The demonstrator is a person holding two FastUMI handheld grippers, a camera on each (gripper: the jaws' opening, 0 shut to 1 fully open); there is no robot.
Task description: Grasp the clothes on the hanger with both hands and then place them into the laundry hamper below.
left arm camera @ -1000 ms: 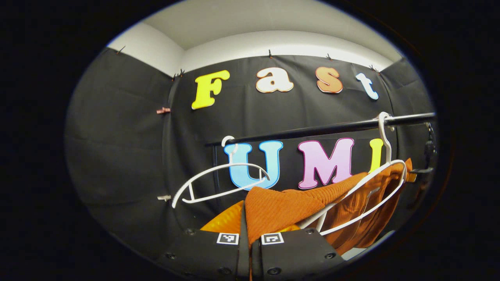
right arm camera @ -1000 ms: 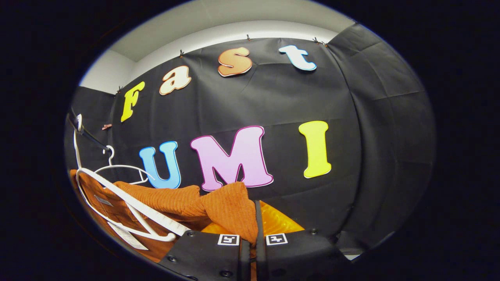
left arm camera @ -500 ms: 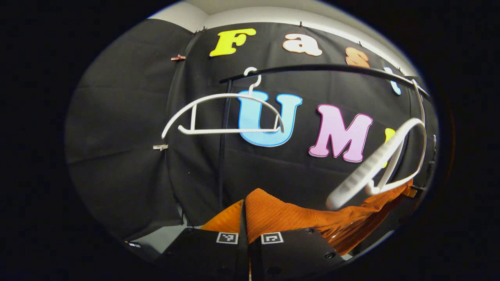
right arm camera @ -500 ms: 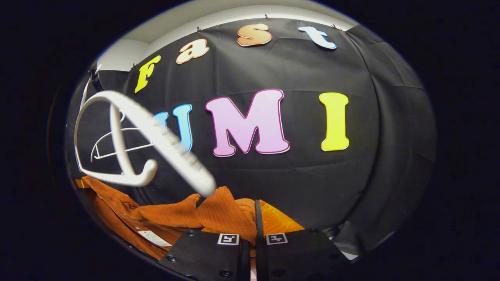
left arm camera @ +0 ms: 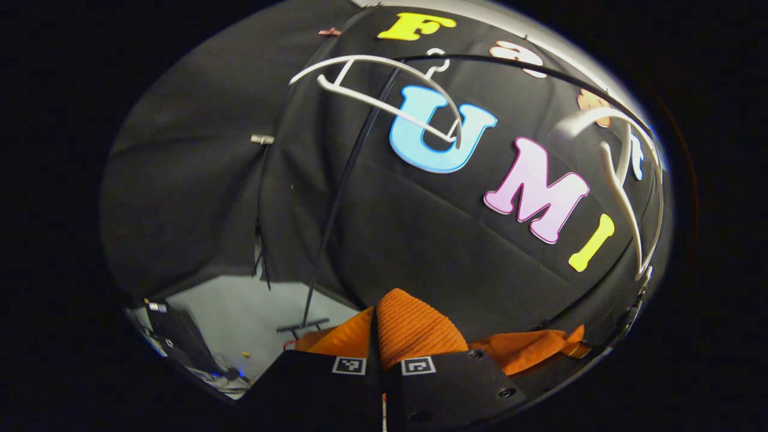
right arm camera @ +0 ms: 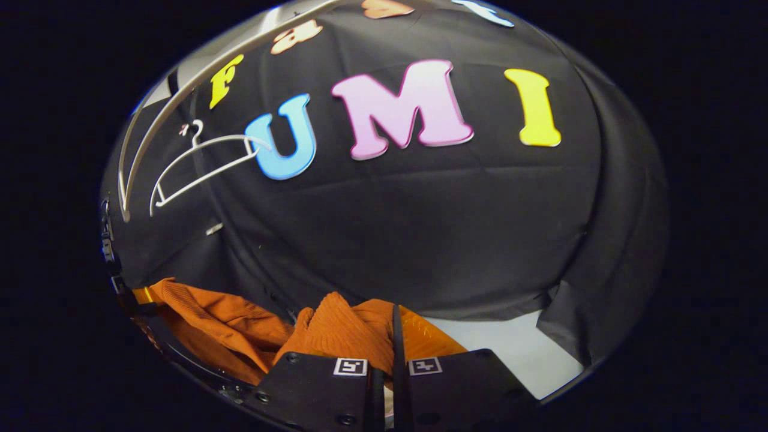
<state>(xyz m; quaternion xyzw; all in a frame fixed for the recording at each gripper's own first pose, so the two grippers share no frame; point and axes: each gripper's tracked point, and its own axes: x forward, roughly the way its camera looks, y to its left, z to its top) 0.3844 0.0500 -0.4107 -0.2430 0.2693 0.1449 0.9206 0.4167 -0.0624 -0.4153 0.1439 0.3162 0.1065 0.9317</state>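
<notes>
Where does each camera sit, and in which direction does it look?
Left gripper view: rides on the left tool, faces the cloth wall tilted up; its own fingers pinch the orange garment; white hangers on the rail above.
Right gripper view: rides on the right tool, faces the same wall; its own fingers pinch the garment.
Shared: garment, the far empty hanger, wall.

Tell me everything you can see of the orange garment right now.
The orange garment is a ribbed knit, bunched and folded. In the left gripper view the left gripper is shut on one fold, with more cloth trailing to the right. In the right gripper view the right gripper is shut on another bunch, and the rest sags leftward. It hangs free below both white hangers, touching neither. No hamper is visible.
</notes>
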